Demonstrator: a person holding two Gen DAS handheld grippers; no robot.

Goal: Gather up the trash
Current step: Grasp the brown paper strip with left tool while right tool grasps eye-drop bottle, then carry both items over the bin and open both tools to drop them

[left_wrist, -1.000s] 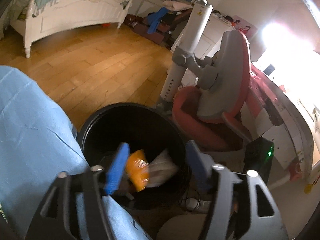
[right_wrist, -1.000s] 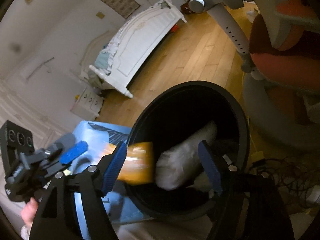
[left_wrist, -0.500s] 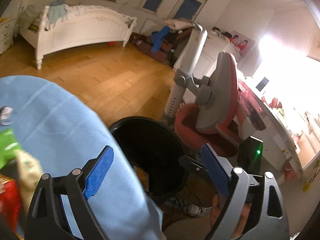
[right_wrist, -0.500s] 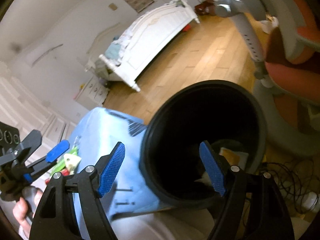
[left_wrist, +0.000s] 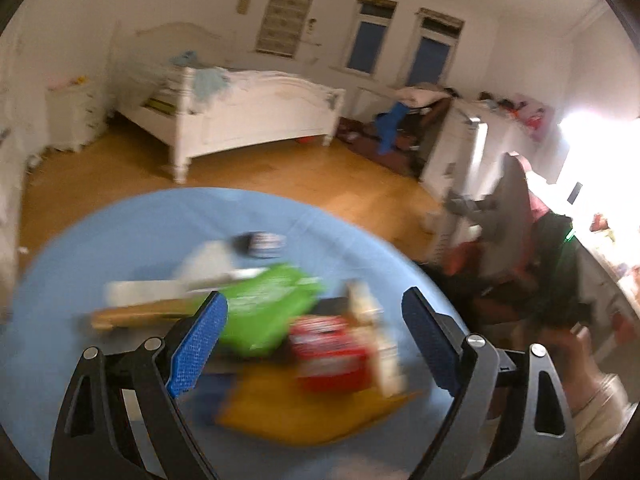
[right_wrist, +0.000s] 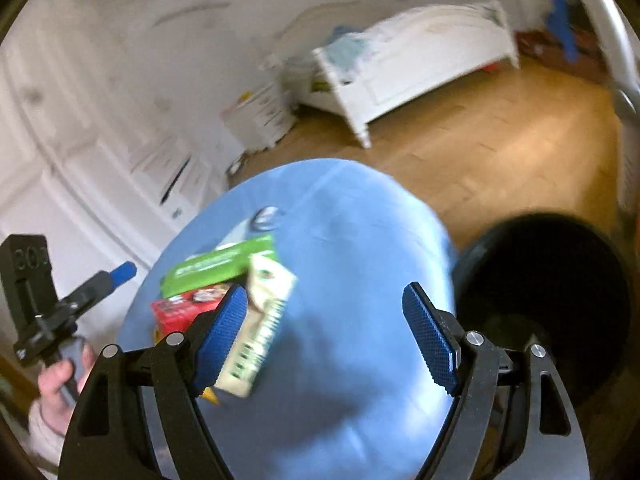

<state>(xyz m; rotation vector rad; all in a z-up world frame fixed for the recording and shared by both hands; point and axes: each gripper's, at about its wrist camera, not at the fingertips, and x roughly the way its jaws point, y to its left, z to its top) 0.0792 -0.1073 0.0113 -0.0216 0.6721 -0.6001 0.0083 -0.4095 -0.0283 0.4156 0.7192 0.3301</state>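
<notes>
Trash lies in a pile on a round blue table (left_wrist: 120, 240). In the blurred left wrist view my left gripper (left_wrist: 314, 340) hovers over the pile, open wide with nothing between its blue pads. Below it are a green packet (left_wrist: 268, 304), a red packet (left_wrist: 328, 352), a yellow wrapper (left_wrist: 304, 412) and a cream box (left_wrist: 376, 340). My right gripper (right_wrist: 326, 340) is open and empty above the table (right_wrist: 360, 240). The cream box (right_wrist: 264, 320) lies by its left finger, beside the green packet (right_wrist: 220, 266) and the red packet (right_wrist: 180, 312). The black bin (right_wrist: 552, 288) stands right of the table.
A white bed (left_wrist: 248, 120) stands across the wooden floor (right_wrist: 500, 152). White drawers (right_wrist: 260, 116) line the wall behind the table. A grey and red chair (left_wrist: 516, 216) is by a bright desk at the right. A hand (right_wrist: 60, 376) holds the left tool's handle.
Both grippers swung up and away from the black bin to the blue table. The orange packet dropped into the bin. My left jaws spread wider.
</notes>
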